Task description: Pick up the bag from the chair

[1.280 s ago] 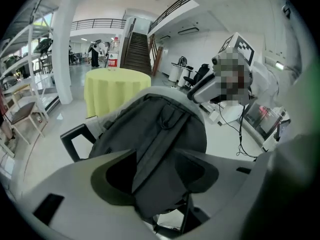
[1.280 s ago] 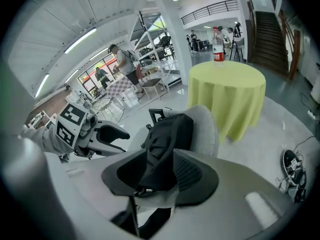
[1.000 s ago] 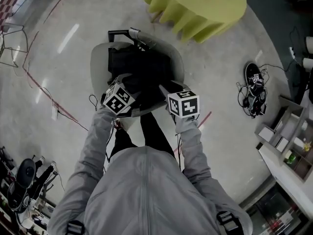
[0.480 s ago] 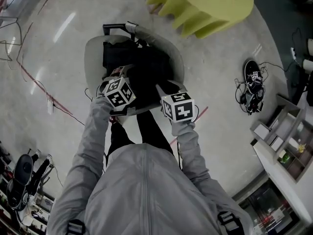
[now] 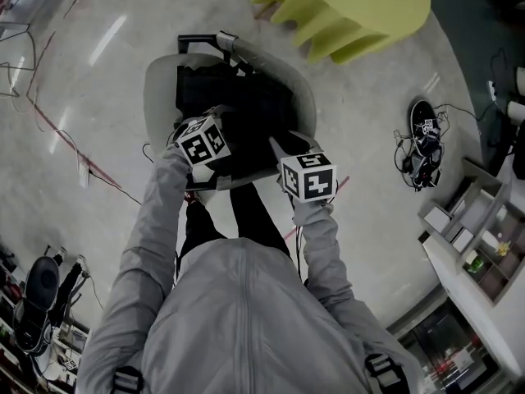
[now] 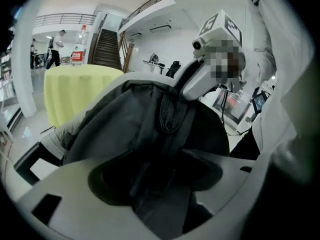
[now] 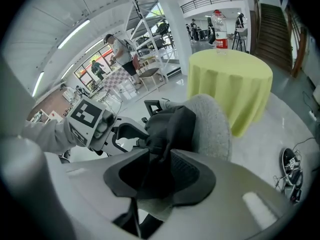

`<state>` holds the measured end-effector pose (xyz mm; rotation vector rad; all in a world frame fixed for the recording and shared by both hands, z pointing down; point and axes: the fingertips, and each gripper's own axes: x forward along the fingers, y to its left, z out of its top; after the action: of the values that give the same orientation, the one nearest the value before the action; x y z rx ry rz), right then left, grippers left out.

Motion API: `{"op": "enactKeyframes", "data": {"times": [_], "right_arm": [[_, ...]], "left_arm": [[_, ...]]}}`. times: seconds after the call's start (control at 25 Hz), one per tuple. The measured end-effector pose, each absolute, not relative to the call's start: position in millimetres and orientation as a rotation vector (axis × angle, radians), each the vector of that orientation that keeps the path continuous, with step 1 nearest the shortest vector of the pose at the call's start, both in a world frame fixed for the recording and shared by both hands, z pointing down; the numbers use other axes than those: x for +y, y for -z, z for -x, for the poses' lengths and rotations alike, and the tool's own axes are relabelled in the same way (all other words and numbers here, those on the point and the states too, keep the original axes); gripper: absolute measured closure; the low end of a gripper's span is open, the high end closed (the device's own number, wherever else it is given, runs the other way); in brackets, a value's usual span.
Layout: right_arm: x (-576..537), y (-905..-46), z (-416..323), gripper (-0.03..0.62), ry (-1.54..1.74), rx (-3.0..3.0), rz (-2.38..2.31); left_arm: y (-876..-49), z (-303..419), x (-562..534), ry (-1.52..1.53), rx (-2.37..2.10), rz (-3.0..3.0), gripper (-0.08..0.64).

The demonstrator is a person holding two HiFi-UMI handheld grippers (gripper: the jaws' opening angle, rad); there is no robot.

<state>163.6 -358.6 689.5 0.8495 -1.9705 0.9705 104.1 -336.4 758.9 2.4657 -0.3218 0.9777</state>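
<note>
A black bag (image 5: 242,109) lies on the seat of a grey upholstered chair (image 5: 157,89). Both grippers are at the bag's near edge. My left gripper (image 5: 221,123) reaches in from the left; its jaws have just been closing, and dark bag fabric (image 6: 130,124) fills the gap between the pads (image 6: 160,184). My right gripper (image 5: 276,148) is at the bag's right corner; its jaws have also closed in the last second, pinching a black strap of the bag (image 7: 170,126) between the pads (image 7: 157,176). The chair back (image 7: 212,124) rises behind the bag.
A round table with a yellow cloth (image 5: 344,11) stands just beyond the chair. Cables and a black device (image 5: 425,142) lie on the floor to the right, with shelving (image 5: 484,236) further right. Equipment (image 5: 37,294) sits lower left. People stand far off (image 7: 120,51).
The left gripper has shifted inward onto the bag and rolled, its marker cube now more tilted. The right gripper has stayed at the bag's right corner.
</note>
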Motion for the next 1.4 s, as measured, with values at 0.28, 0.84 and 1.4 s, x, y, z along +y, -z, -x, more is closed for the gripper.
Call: {"op": "enactKeyframes", "data": {"times": [0.28,0.84,1.4], "right_arm": [[-359,-689,-168,0.445,-1.011,-1.94,-0.863],[-346,-688,-144,0.512,-1.138,-1.999,-0.794],[-337,-590,-69,0.56,-1.179,-2.387,-0.765]], "left_arm": [[-754,-89,-329,-0.998,-0.443,-2.466,0.489],[-741,-69,-305,-0.902,-0.5,-2.426,0.517],[-670,-2,-285,-0.544,-0.835,-2.382,0.517]]}}
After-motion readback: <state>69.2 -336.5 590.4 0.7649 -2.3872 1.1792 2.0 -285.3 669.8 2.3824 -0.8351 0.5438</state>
